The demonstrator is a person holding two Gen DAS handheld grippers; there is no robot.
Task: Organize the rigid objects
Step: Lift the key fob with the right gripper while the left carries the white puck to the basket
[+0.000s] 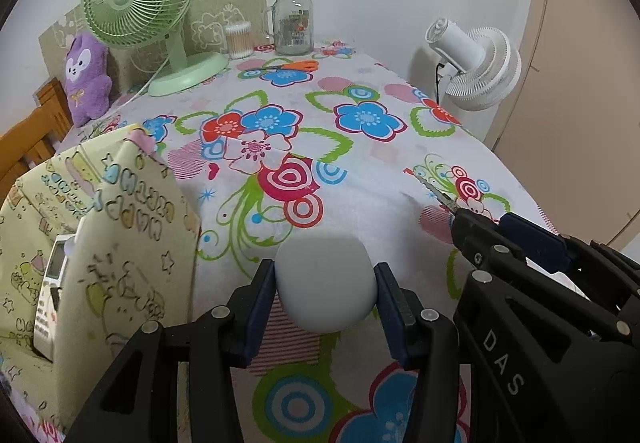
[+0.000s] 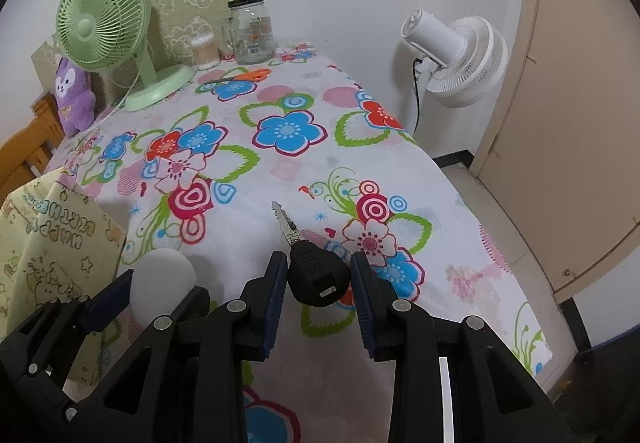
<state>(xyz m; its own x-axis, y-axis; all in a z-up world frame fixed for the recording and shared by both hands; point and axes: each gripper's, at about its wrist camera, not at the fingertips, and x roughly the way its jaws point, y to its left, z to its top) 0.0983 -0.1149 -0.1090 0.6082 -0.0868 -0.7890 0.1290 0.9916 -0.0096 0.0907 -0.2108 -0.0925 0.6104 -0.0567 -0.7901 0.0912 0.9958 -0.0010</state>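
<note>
Left wrist view: a white egg-shaped case is being clamped by the left gripper and a black-headed key by the right gripper, both being held above the floral tablecloth, probably for dropping into the yellow bag.

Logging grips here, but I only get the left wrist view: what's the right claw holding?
Observer: The right claw is shut on a key by its black head.
Operator: Anything on that head?
Observer: A small slot at its near end, nothing threaded through it.
Operator: What's beneath the white fan?
Observer: Its black cable drops toward a black skirting strip at the floor.
</note>
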